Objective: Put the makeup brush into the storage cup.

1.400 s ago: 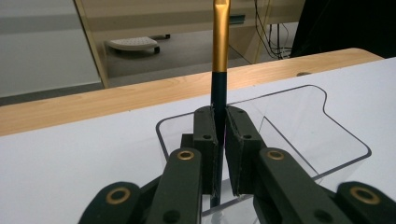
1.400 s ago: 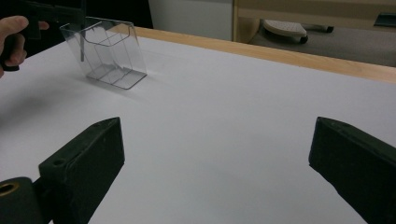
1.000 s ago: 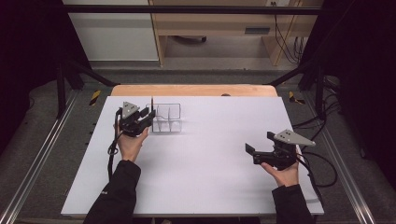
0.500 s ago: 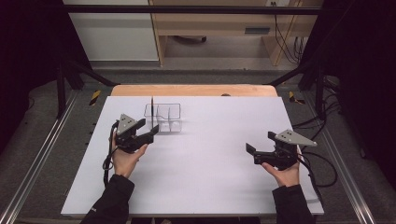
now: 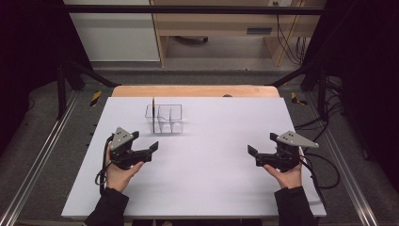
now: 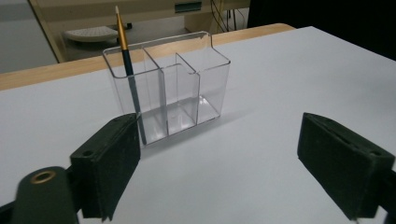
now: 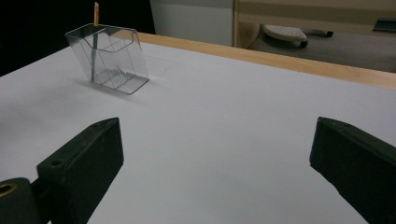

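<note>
A clear plastic organiser (image 5: 163, 118) with three compartments stands on the white table toward the back left. A thin dark brush with a gold ferrule (image 6: 127, 60) stands upright in its leftmost compartment (image 5: 153, 110). My left gripper (image 5: 151, 148) is open and empty, a little in front and to the left of the organiser (image 6: 168, 93). My right gripper (image 5: 251, 153) is open and empty near the right edge, far from the organiser (image 7: 109, 58), where the brush tip (image 7: 96, 13) pokes above the rim.
The white tabletop (image 5: 207, 155) has a wooden strip (image 5: 195, 91) along its far edge. Black cables (image 5: 324, 165) trail off the right side. Metal rails (image 5: 42, 155) run along both sides.
My left gripper has drawn back from the organiser toward the near left, leaving the brush standing in the left compartment. The right gripper has stayed put.
</note>
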